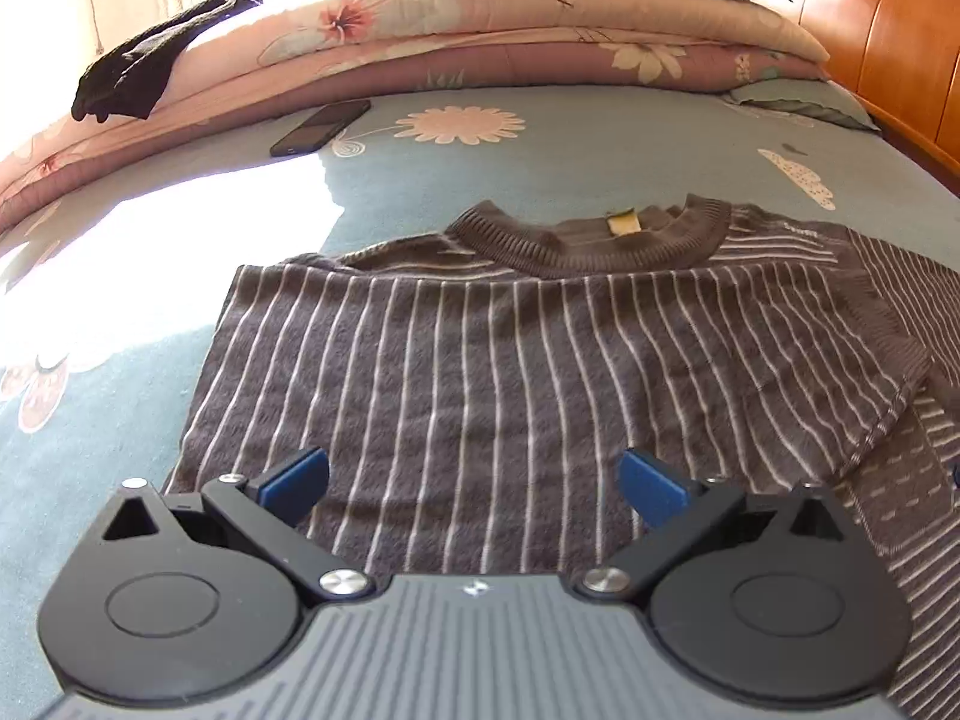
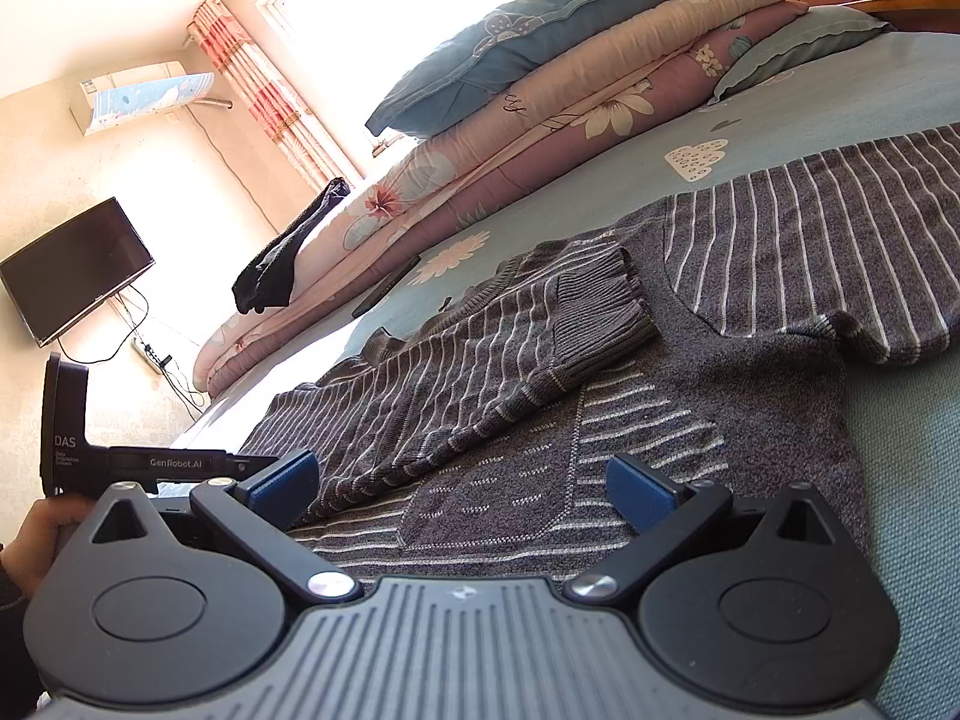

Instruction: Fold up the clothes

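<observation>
Your sweater [image 1: 480, 372] lies flat on the bed [image 1: 540, 150], a grey knit crossed by thin pale stripes, its ribbed round collar [image 1: 576, 240] pointing toward the stacked bedding and a small yellowish label showing inside the neck. One sleeve [image 2: 498, 354] is folded in across the chest, and from the right wrist view you see its thick ribbed cuff [image 2: 600, 294] resting on the body panel. The other sleeve [image 2: 840, 228] stretches out toward the far side of the bed. Lower down, the knit changes to dashed rows and a plain grey block.

Your left hand-held gripper [image 1: 474, 486] hovers low over the hem area, blue pads spread wide apart with nothing between them. Your right hand-held gripper [image 2: 459, 489] is spread just as wide, empty, above the dashed part of the knit. Your hand [image 2: 42, 528] shows at the left edge of the right view, wrapped around the other tool's black handle.

Beyond the collar, a dark phone [image 1: 321, 126] lies on the teal flowered sheet. Behind it sit folded floral quilts [image 1: 450, 42] in pink and mauve, soft and puffy, topped by a teal pillow [image 2: 528, 42]. A black garment [image 1: 156, 60] droops off the quilt's end. A glossy wooden headboard [image 1: 870, 48] closes the far side, and a wall-mounted television [image 2: 75, 270] hangs near the striped curtain [image 2: 270, 96].
</observation>
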The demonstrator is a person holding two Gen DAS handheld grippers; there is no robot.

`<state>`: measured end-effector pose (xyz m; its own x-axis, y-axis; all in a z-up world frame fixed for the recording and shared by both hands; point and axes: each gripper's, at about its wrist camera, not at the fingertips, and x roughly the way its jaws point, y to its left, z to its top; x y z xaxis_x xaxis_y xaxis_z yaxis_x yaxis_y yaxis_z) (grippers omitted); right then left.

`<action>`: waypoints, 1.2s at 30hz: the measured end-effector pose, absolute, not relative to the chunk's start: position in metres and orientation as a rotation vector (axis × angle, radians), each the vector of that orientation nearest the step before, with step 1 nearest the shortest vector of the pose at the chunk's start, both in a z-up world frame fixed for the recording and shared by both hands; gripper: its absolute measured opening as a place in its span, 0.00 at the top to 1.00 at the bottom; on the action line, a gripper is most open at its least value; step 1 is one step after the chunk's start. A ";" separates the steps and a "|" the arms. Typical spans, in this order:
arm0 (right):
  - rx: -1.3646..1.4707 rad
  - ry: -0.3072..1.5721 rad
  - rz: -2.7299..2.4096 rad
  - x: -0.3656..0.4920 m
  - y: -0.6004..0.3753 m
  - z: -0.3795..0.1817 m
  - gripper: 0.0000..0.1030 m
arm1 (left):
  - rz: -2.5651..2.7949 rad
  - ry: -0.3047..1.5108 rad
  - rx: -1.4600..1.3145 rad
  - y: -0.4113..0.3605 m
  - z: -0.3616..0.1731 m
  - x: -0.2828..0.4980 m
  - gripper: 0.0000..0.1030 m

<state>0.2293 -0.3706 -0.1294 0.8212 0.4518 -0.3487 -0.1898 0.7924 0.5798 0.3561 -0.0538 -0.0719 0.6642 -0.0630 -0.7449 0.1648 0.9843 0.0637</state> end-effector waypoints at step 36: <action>0.563 0.496 0.363 0.229 -0.372 -0.129 0.00 | -0.354 0.795 0.146 -0.116 -0.072 0.349 0.01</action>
